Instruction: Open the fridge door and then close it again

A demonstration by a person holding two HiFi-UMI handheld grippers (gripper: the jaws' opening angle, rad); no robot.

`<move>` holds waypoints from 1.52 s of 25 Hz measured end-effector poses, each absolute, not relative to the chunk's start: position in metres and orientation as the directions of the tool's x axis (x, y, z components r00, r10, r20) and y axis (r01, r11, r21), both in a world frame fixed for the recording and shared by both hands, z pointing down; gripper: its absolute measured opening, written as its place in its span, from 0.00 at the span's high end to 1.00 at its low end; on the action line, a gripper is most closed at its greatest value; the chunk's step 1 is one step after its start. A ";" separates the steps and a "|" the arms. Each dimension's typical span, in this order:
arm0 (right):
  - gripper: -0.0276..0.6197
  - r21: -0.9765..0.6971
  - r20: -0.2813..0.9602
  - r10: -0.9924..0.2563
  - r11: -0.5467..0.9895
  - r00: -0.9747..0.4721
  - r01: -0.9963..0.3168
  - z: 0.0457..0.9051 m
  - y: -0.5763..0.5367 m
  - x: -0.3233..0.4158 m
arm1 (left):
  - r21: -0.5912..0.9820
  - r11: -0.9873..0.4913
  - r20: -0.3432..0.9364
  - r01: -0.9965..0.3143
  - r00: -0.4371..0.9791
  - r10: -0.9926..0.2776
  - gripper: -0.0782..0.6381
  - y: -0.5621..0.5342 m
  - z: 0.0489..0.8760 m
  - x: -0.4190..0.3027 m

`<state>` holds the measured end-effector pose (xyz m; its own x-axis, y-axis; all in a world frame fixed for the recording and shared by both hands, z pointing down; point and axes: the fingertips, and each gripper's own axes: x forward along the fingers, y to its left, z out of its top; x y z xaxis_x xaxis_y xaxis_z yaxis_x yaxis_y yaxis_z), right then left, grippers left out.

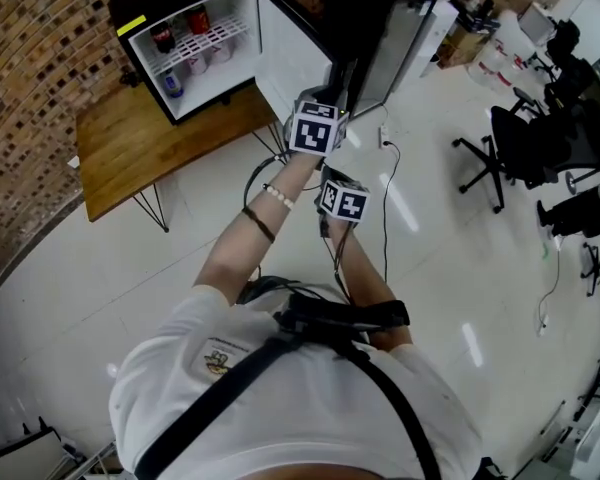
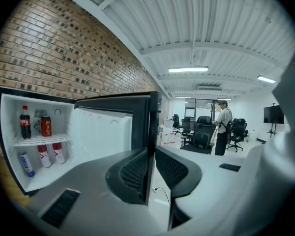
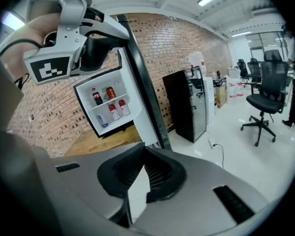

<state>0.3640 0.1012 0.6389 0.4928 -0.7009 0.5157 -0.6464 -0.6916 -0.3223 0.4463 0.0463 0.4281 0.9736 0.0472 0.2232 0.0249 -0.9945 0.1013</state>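
Observation:
A small black fridge (image 1: 195,48) stands on a wooden table, its white inside showing a cola bottle, cans and small bottles (image 2: 39,141). Its door (image 1: 295,63) hangs wide open toward me. My left gripper (image 1: 332,96) is at the door's free edge; in the left gripper view that black edge (image 2: 150,132) runs between the pads, which close on it (image 2: 151,168). In the right gripper view the left gripper (image 3: 96,43) clasps the door edge (image 3: 142,92) up high. My right gripper (image 1: 332,183) sits just below and behind the left, shut and holding nothing (image 3: 143,173).
The wooden table (image 1: 130,143) stands against a brick wall (image 1: 40,58). A tall black cabinet (image 1: 380,28) is right of the open door. A cable (image 1: 385,198) trails over the white floor. Office chairs (image 1: 510,148) stand at the right. A person (image 2: 221,127) stands far off.

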 end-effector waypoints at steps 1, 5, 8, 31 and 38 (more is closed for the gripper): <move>0.93 -0.322 0.515 -0.700 -0.694 0.496 -0.644 0.638 0.103 0.366 | 0.099 -0.995 0.223 0.026 0.974 0.048 0.82 0.048 0.428 0.449; 0.93 -0.319 0.515 -0.699 -0.693 0.495 -0.646 0.637 0.102 0.369 | 0.090 -0.995 0.230 0.034 0.972 0.054 0.82 0.052 0.427 0.451; 0.93 -0.315 0.517 -0.710 -0.678 0.478 -0.664 0.637 0.091 0.364 | 0.076 -0.996 0.218 0.043 0.974 0.059 0.82 0.052 0.423 0.443; 0.93 -0.370 0.464 -0.878 -0.314 0.119 -0.874 0.626 -0.147 0.201 | 0.109 -0.883 0.255 -0.457 0.871 -0.419 0.89 -0.221 0.446 0.186; 0.93 -0.384 0.460 -0.884 -0.277 0.078 -0.881 0.628 -0.178 0.177 | 0.113 -0.846 0.272 -0.521 0.835 -0.477 0.89 -0.257 0.453 0.146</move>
<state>0.1774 -0.1781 0.6278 0.0780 -0.8843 0.4604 -0.8809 -0.2774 -0.3836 0.1463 -0.2568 0.4528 0.8354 -0.4775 0.2722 -0.5206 -0.8463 0.1131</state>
